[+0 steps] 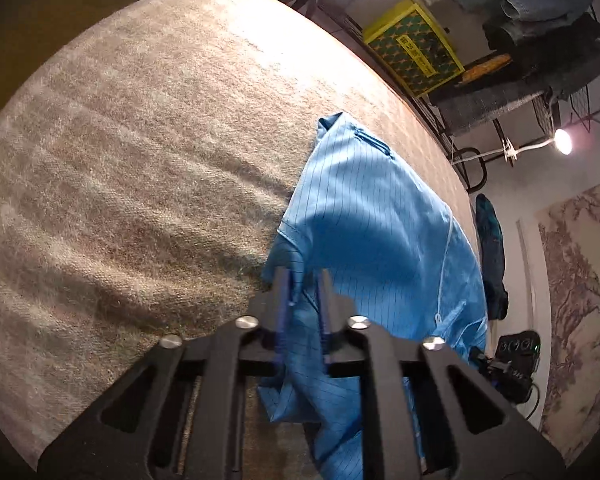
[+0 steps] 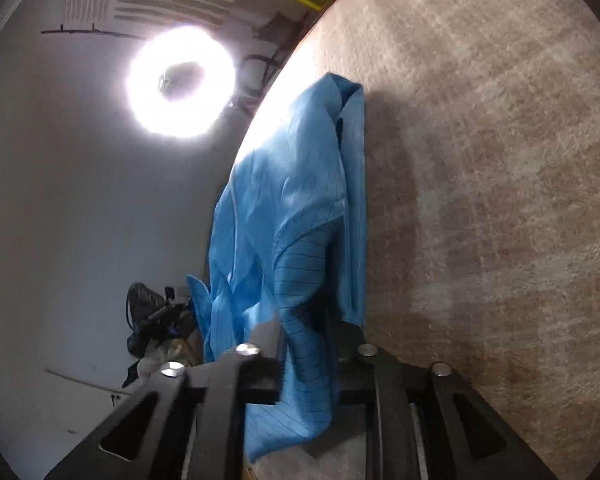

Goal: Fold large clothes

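A large light-blue pinstriped garment (image 1: 371, 208) lies bunched along the right edge of the beige woven table cover (image 1: 140, 140). In the left wrist view my left gripper (image 1: 303, 292) is shut on a fold of the garment's near edge, and cloth hangs down between the fingers. From the right wrist the same blue garment (image 2: 292, 200) rises in a crumpled ridge along the edge of the table cover (image 2: 479, 160). My right gripper (image 2: 300, 328) is shut on a thick bunch of it, which drapes through the jaws. The lower hem is hidden behind both gripper bodies.
A bright ring light (image 2: 180, 80) glares beyond the table edge. A yellow patterned box (image 1: 415, 48), a rack of folded clothes (image 1: 539, 20) and a small lamp (image 1: 563, 140) stand past the far side. A dark cloth (image 1: 489, 248) and black equipment (image 1: 515, 352) sit below the edge.
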`<state>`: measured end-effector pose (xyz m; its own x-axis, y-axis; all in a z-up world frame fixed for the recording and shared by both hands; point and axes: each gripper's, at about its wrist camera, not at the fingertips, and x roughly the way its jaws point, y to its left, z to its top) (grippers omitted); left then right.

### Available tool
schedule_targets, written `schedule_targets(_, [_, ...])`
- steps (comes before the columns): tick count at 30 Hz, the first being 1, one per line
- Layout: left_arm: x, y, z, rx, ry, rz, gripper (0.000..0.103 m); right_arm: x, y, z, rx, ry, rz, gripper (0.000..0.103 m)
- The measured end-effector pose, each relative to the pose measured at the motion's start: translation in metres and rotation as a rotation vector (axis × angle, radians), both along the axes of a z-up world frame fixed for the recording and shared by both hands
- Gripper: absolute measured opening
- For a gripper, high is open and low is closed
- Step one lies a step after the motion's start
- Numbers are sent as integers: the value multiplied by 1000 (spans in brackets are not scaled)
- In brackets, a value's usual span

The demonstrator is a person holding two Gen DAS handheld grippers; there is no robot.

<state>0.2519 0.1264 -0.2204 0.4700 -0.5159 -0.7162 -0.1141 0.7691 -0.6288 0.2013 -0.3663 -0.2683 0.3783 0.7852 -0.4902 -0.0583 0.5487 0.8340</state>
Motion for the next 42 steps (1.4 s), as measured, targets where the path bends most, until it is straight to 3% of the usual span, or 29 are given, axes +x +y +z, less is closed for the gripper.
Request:
schedule_targets(2, [-3,1,3,-46,-4,-14,2,0,2,9,-31,-10,38,34])
schedule_targets(4, [-6,2,4,-142,-2,-37,2,-2,10,24,-68,-71,67,28])
schedule_targets(5, [-8,3,4,-131,0,-47,2,1,14,24,-53,-91,81,25])
schedule_targets(6, [-10,2,0,-101,13,-60,2,6,22,23,-49,-96,107,25])
schedule_targets(9, [-13,2,-14,47,80,-52,2,7,44,17,-249,-85,179,21])
schedule_targets(11, [-13,4,-12,85,84,-47,2,5,48,18,-294,-99,218,22])
schedule_targets(12, [-12,4,-6,111,81,-52,6,5,48,25,-307,-120,253,25])
schedule_targets(13, [-12,4,7,158,54,-57,12,7,49,32,-308,-140,279,40])
schedule_targets(14, [-13,3,18,192,26,-54,15,9,48,39,-305,-165,303,53])
schedule_targets(16, [-16,-8,47,223,-52,-74,16,13,31,54,-288,-243,322,65])
schedule_targets(18, [-20,-28,70,243,-119,-105,16,24,9,60,-219,-265,295,65])
schedule_targets(21, [-28,-86,101,233,-213,-209,16,59,-26,53,-91,-220,150,64])
schedule_targets(23, [-35,-134,106,212,-239,-308,16,82,-37,41,-51,-171,89,52])
schedule_targets(26, [-38,-210,96,218,-245,-454,16,108,-36,23,13,-115,50,47])
schedule_targets(31, [-41,-291,64,245,-208,-614,16,135,-14,-11,89,-32,98,47])
schedule_targets(34, [-40,-315,35,275,-149,-669,16,137,-10,-26,116,-12,111,47])
schedule_targets(38, [-42,-323,24,292,-151,-685,16,149,-15,-25,138,-45,78,45])
schedule_targets(42, [-40,-315,25,284,-154,-675,16,174,-33,-18,113,-52,-104,42])
